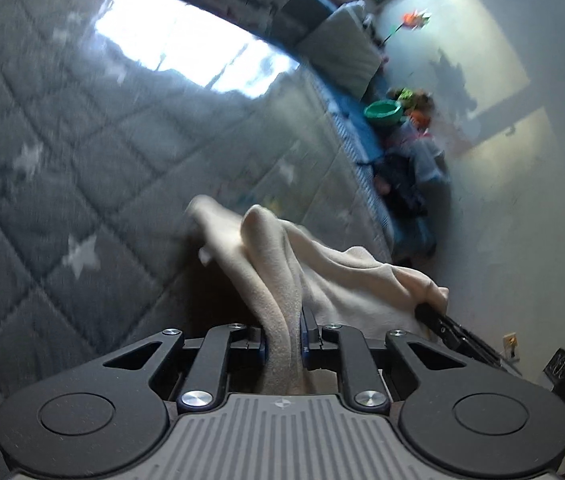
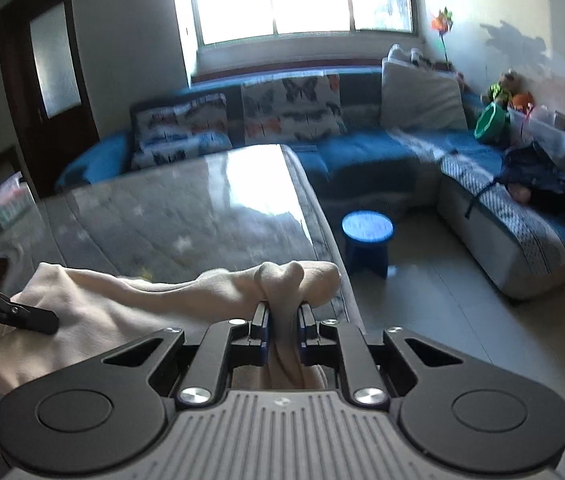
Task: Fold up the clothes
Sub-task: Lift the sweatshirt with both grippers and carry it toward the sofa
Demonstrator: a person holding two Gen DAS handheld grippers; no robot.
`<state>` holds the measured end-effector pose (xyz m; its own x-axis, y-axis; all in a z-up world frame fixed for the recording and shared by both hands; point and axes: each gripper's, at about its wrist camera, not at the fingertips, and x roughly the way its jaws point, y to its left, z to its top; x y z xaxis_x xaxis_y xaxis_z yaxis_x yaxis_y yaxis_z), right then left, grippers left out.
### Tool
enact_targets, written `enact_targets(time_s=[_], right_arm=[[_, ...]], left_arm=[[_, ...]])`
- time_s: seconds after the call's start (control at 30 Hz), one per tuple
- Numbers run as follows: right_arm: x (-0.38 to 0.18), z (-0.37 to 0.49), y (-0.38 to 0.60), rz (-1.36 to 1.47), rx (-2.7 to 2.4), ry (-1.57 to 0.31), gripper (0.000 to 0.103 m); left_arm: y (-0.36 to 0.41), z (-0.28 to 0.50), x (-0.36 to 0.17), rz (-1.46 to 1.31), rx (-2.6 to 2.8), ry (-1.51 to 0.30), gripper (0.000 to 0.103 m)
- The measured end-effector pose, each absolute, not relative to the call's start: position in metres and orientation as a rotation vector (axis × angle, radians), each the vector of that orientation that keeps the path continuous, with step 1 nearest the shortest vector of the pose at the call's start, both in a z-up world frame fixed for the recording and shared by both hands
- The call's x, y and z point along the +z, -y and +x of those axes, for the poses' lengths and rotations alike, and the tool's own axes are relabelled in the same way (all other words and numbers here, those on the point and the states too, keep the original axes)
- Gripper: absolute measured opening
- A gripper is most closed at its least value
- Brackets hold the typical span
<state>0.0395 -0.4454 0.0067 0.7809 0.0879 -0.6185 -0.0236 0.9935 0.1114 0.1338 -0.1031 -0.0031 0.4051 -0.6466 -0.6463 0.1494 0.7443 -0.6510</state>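
My left fingers (image 1: 284, 330) and right fingers (image 2: 282, 328) each pinch the cream fleece garment (image 1: 282, 252), stretching it above the bench (image 1: 82, 160) near its right edge for folding.

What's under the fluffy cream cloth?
Under the cream cloth lies a grey quilted mat with white stars. Both grippers hold the cloth up; the mat right beneath its folds is hidden.

Cream garment (image 1: 282, 264) bunched; type and lower part hidden behind left gripper (image 1: 284, 340) body. Right gripper (image 2: 284, 320) fingers' inner pads (image 2: 266, 334) mostly covered by cloth. Toy pile (image 1: 410, 108), right of frame, blurred beyond telling. Tabletop (image 2: 162, 216) cut off at left edge.
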Motion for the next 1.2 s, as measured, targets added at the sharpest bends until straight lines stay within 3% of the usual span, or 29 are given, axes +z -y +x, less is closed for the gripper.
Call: enact_targets(time_s=[0.23, 0.43, 0.63, 0.87, 1.2], right_arm=[[-0.012, 0.041, 0.447, 0.078, 0.051, -0.736, 0.013], [-0.01, 0.041, 0.446, 0.073, 0.039, -0.746, 0.022], [0.009, 0.035, 0.447, 0.074, 0.016, -0.682, 0.023], [0.007, 0.05, 0.433, 0.06, 0.059, -0.691, 0.023], [-0.015, 0.065, 0.427, 0.046, 0.039, -0.715, 0.023]], left_arm=[[0.101, 0.134, -0.012, -0.515, -0.54, -1.076, 0.017], [0.093, 0.13, -0.006, -0.472, -0.539, -1.051, 0.026], [0.086, 0.128, 0.003, -0.441, -0.522, -1.009, 0.034], [0.11, 0.14, 0.016, -0.454, -0.593, -0.941, 0.031], [0.14, 0.15, -0.003, -0.407, -0.599, -0.989, 0.031]])
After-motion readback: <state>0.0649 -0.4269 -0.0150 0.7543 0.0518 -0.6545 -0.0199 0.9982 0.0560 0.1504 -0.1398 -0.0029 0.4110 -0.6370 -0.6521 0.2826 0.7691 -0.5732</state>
